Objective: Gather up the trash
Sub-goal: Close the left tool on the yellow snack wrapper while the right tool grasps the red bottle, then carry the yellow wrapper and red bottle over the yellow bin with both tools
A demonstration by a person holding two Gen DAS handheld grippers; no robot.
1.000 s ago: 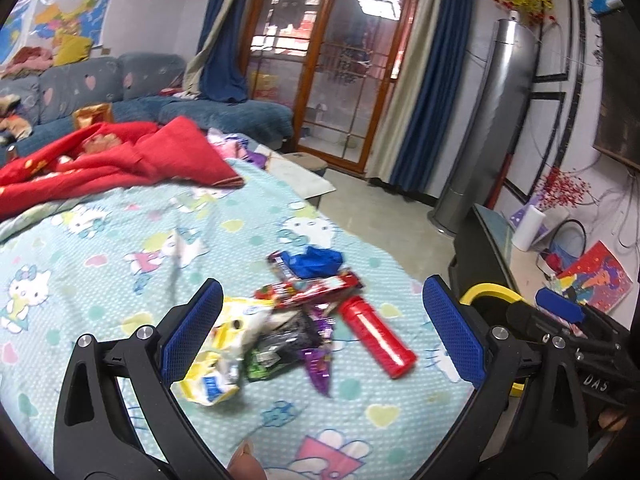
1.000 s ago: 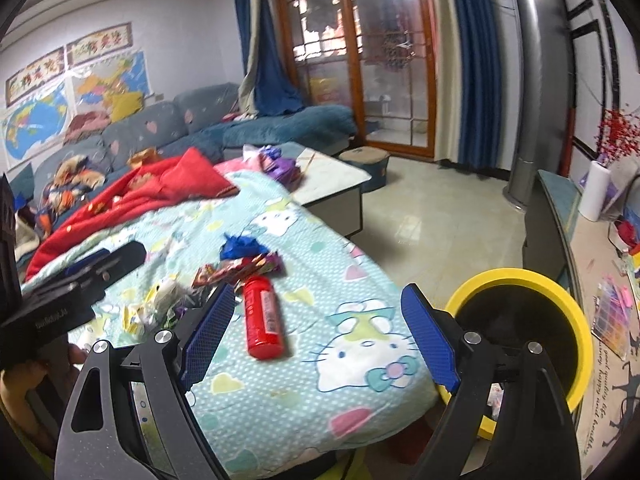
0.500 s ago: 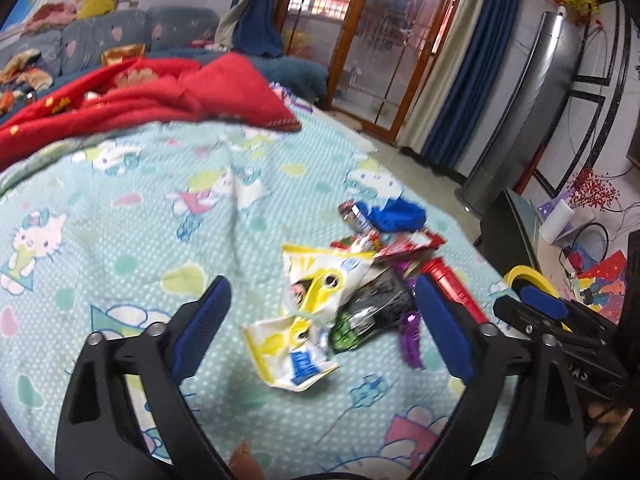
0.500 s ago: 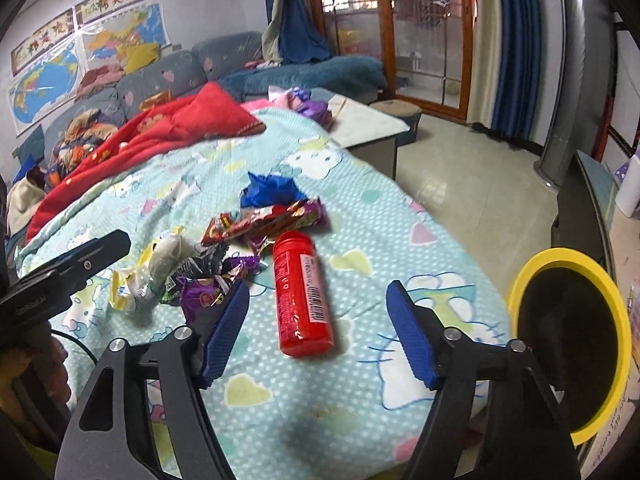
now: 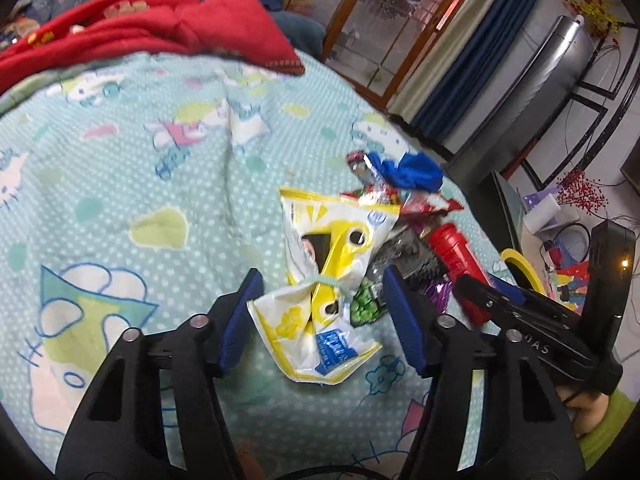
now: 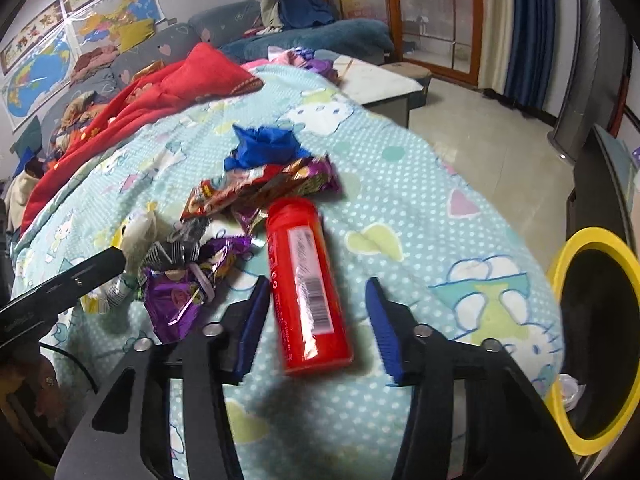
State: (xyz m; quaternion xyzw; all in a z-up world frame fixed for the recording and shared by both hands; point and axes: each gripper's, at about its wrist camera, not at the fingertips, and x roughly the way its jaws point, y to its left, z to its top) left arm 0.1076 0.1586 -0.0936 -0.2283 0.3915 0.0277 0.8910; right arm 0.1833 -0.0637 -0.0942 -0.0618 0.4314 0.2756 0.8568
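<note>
A pile of trash lies on a light blue cartoon-print bedspread. My left gripper is open, its blue pads on either side of a white and yellow plastic wrapper. My right gripper is open, straddling the near end of a red bottle lying on its side. The bottle also shows in the left wrist view. Beside it lie a purple foil wrapper, a red snack wrapper and a crumpled blue piece. A black bin with a yellow rim stands at the right.
A red blanket lies at the far end of the bed. A low white table stands beyond the bed. A dark TV stand runs along the right wall, and tiled floor lies between it and the bed.
Both grippers have moved down and forward toward the pile. The left now brackets the white and yellow wrapper; the right now brackets the red bottle. Both stay open.
</note>
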